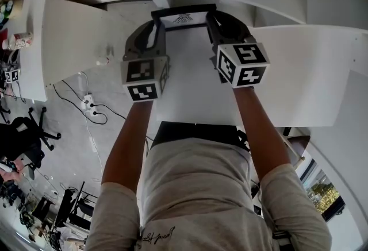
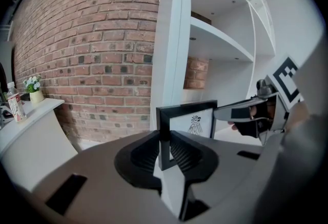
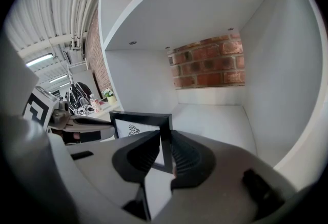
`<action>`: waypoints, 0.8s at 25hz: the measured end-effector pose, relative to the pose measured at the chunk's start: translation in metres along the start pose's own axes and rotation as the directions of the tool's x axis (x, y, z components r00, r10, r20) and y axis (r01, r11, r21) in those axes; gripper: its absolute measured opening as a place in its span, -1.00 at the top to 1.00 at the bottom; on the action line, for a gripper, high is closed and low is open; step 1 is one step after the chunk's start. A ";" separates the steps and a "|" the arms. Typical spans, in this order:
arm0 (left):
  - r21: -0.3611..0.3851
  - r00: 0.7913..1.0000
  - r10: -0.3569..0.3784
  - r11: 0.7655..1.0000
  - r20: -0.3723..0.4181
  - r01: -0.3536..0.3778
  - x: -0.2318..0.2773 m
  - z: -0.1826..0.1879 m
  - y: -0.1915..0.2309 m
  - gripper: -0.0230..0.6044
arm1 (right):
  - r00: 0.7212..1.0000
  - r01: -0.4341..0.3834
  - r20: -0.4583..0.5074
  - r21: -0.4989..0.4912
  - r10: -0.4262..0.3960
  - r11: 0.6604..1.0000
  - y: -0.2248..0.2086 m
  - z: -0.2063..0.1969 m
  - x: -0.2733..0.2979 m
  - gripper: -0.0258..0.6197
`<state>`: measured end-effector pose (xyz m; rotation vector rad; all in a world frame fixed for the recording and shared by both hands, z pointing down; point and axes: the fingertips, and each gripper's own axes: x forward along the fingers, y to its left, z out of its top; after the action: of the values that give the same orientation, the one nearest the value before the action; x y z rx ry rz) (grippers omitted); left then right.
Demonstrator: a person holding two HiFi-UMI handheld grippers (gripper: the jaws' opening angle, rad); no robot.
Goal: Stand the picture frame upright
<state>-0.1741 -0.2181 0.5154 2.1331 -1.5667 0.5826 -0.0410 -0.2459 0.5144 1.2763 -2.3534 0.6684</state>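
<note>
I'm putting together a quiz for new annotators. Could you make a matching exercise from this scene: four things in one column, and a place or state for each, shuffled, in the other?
Things:
1. left gripper
2. right gripper
3. picture frame
4. bottle

Places or states:
A. stands on the white ledge by the brick wall
B. clamped on the picture frame's right side
C. black border, held between both grippers
D. clamped on the picture frame's left side

Pairs: 1-D, 2-B, 3-C, 4-A

left arm [image 1: 129, 141], right arm [image 1: 261, 132]: stretched forward | left gripper [image 1: 156, 19]: jaws pinch picture frame [image 1: 184, 12] left side | right gripper [image 1: 211, 18]: jaws pinch right side
</note>
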 end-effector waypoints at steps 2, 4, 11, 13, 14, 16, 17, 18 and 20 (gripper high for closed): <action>-0.002 1.000 0.001 1.000 0.002 -0.001 0.000 0.001 0.000 0.69 | 1.000 0.001 0.001 0.000 -0.001 1.000 0.000 0.001 0.000 0.68; -0.005 1.000 0.002 1.000 0.003 -0.002 0.001 0.000 0.000 0.69 | 1.000 0.001 0.001 0.000 -0.001 1.000 0.000 0.000 0.000 0.68; -0.014 1.000 0.004 1.000 0.002 -0.004 0.004 0.000 0.002 0.69 | 1.000 0.000 -0.003 0.003 0.000 1.000 -0.001 -0.002 0.002 0.68; -0.016 1.000 0.004 1.000 0.002 -0.004 0.005 -0.002 0.002 0.69 | 1.000 -0.001 -0.001 0.001 0.001 1.000 -0.001 -0.003 0.003 0.68; -0.019 1.000 0.003 1.000 0.000 -0.003 0.005 -0.003 0.002 0.69 | 1.000 -0.001 0.000 -0.001 0.001 1.000 -0.001 -0.003 0.003 0.68; -0.025 1.000 0.001 1.000 -0.003 -0.001 0.006 -0.004 0.002 0.69 | 1.000 -0.002 -0.001 -0.006 0.002 1.000 -0.001 -0.003 0.002 0.68; -0.028 1.000 0.001 1.000 -0.003 -0.001 0.006 -0.005 0.002 0.69 | 1.000 -0.003 -0.002 -0.006 0.003 1.000 -0.001 -0.003 0.002 0.68; -0.031 1.000 0.001 1.000 -0.003 -0.001 0.005 -0.005 0.002 0.69 | 1.000 -0.005 -0.003 -0.004 0.005 1.000 -0.001 -0.003 0.002 0.68; -0.033 1.000 0.002 0.999 -0.003 -0.002 0.006 -0.004 0.002 0.69 | 1.000 -0.004 -0.002 0.001 0.004 1.000 -0.001 -0.003 0.003 0.68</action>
<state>-0.1745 -0.2209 0.5227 2.1055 -1.5662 0.5561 -0.0412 -0.2468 0.5187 1.2706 -2.3554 0.6716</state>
